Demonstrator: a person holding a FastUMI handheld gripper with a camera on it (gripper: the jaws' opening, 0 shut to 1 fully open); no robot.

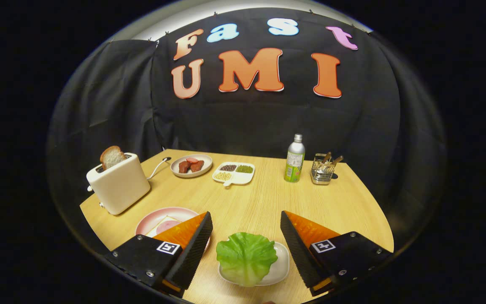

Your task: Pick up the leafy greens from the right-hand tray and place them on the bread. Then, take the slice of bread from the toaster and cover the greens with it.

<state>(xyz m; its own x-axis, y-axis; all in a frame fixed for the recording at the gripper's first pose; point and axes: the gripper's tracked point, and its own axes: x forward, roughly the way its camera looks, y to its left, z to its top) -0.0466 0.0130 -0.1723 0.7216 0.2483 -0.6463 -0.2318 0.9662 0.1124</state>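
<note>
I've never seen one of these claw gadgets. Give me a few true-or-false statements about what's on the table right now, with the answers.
1. The claw is open, with the lettuce leaf between its fingers. True.
2. The toaster is empty. False: a slice of bread sticks up out of it.
3. The lettuce leaf lies on a small white tray. True.
4. The green bottle lies on its side. False: it stands upright beside the wire utensil holder.
5. The claw already grips the leaf. False: its fingers are apart and clear of it.
</note>
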